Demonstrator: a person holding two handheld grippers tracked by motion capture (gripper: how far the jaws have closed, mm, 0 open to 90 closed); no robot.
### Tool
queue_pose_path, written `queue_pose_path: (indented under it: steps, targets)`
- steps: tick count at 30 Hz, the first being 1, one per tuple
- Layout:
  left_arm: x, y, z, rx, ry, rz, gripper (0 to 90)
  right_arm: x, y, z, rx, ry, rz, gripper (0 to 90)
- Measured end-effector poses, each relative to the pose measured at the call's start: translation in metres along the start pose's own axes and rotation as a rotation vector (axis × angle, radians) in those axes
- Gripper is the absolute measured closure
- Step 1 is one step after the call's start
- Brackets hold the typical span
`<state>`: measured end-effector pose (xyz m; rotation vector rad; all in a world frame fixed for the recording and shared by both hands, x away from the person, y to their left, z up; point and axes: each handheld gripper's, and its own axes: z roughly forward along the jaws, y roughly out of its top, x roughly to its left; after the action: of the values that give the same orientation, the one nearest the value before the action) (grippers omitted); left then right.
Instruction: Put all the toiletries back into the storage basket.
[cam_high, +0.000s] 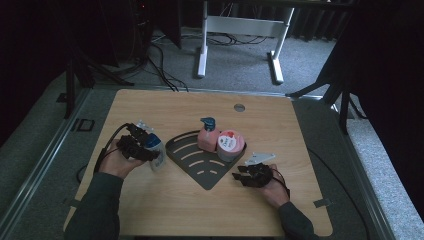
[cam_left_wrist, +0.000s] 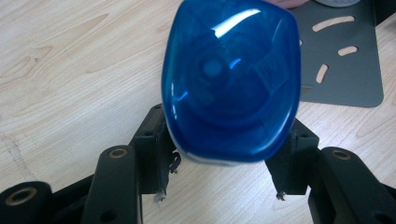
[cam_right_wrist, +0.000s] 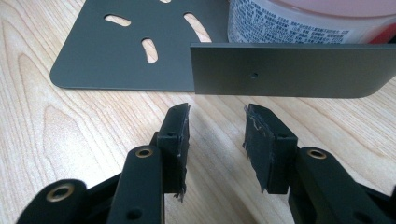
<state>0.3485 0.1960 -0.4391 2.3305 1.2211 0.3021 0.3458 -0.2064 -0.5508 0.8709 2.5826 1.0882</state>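
- L gripper (cam_high: 142, 146) sat at the table's (cam_high: 150, 210) left side, jaws pinching a blue-capped bottle (cam_left_wrist: 231, 84) from both sides, just below the cap. In the left gripper view the pads looked to be against the bottle's flanks, w/ the cap bulging out over them.
- Grip seemed narrow and low on a rounded, slick body; my guess was the bottle could twist or squirt out if squeezed unevenly or swung fast.
- Bottle (cam_high: 156, 150) stood just left of the dark slotted rack (cam_high: 200, 165), apart from it, not yet inside.
- R gripper (cam_high: 245, 176) hovered by the rack's near-right edge, jaws spread, nothing btw them. In the right gripper view the rack's upright lip (cam_right_wrist: 289, 70) stood just ahead of the pads, not touched.
- If the R one nudged that lip, the rack could slide and spoil the L side's aim.
- Pink pump bottle (cam_high: 208, 134) and round pink tub (cam_high: 230, 145) already crowded the rack's back right; a bottle brought in too far that way might knock them, esp. the taller pump one.
- Free floor lay at the rack's front left, safest spot imo.
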Motion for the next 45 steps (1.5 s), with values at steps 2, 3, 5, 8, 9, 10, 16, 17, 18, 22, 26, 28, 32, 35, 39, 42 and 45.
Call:
queue_pose_path:
  steps: [2,3,5,8,9,10,16,17,18,22,26,28,32,35,39,42,45]
  targets:
    - [0.0,0.001,0.0,0.005,0.0,0.0,46.8,0.0,0.0,0.0,0.0,0.001,-0.001,59.8]
    - [0.0,0.002,0.001,0.005,-0.002,0.0,46.7,0.0,0.0,0.0,0.0,0.001,0.0,59.8]
    - [0.001,0.003,0.001,0.009,-0.005,-0.003,46.3,0.0,0.0,0.0,0.0,0.002,-0.001,59.8]
    - [0.002,0.006,0.002,0.014,-0.009,-0.008,45.2,0.001,0.0,0.001,0.005,0.003,0.001,59.8]
    - [0.003,0.007,0.002,0.015,-0.014,-0.009,45.0,0.001,0.0,0.001,0.006,0.003,-0.001,59.8]
    - [0.003,0.007,0.003,0.016,-0.017,-0.01,45.0,0.001,0.0,0.001,0.006,0.004,-0.002,59.8]
    - [0.002,0.011,0.006,0.039,-0.02,0.021,44.1,0.001,0.0,0.001,0.006,0.006,0.0,59.8]
    - [0.002,0.012,0.007,0.042,-0.02,0.026,44.1,0.001,0.0,0.001,0.006,0.006,0.0,59.8]
    - [0.002,0.012,0.007,0.044,-0.022,0.029,43.9,0.001,0.0,0.001,0.006,0.006,-0.001,59.8]
    - [0.004,0.015,0.007,0.058,-0.034,0.032,43.7,0.002,0.0,0.002,0.007,0.008,-0.001,59.8]
    - [0.005,0.018,0.007,0.075,-0.043,0.032,43.8,0.002,0.0,0.002,0.006,0.01,-0.001,59.8]
    - [0.005,0.019,0.008,0.078,-0.047,0.035,43.8,0.002,0.001,0.002,0.006,0.01,-0.002,59.8]
    - [0.006,0.023,0.008,0.089,-0.047,0.04,43.8,0.002,0.001,0.002,0.005,0.012,-0.004,59.7]
    - [0.005,0.025,0.009,0.095,-0.047,0.044,43.8,0.002,0.001,0.002,0.006,0.012,-0.003,59.7]
    - [0.006,0.028,0.011,0.109,-0.047,0.049,44.6,0.002,0.001,0.002,0.005,0.013,-0.003,59.7]
    - [0.006,0.028,0.012,0.121,-0.048,0.051,45.1,0.002,0.001,0.002,0.005,0.014,-0.004,59.7]
    - [0.007,0.028,0.014,0.128,-0.051,0.047,45.2,0.002,0.001,0.002,0.004,0.015,-0.004,59.7]
